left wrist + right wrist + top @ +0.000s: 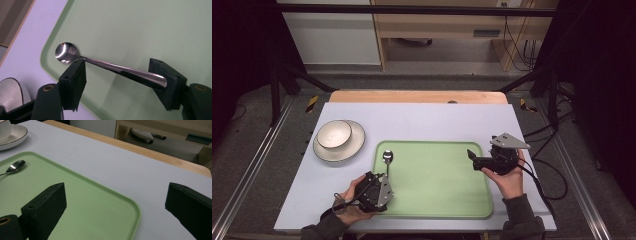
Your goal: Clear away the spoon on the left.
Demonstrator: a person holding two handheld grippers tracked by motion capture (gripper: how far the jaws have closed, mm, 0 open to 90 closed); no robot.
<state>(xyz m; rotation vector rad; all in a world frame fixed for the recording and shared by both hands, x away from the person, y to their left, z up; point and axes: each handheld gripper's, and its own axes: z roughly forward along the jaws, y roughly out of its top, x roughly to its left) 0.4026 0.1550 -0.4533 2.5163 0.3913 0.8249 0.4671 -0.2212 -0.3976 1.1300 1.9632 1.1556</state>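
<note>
A metal spoon (387, 156) lies on the green tray (442, 185) near its far left corner, bowl end away from me. My left gripper (384, 179) is at the tray's near left, open, its jaws either side of the spoon's handle (125, 71). In the left gripper view the handle's end sits right at the right jaw and the neck passes behind the left jaw's corner. My right gripper (473, 157) hovers over the tray's right edge, open with nothing between its jaws (117, 202). The spoon (15, 167) shows far off in the right gripper view.
A white bowl (334, 134) stands on a white plate (356, 145) left of the tray on the pale table mat (437, 120). The wooden table edge (417, 96) runs along the far side. Black frame posts stand at both sides.
</note>
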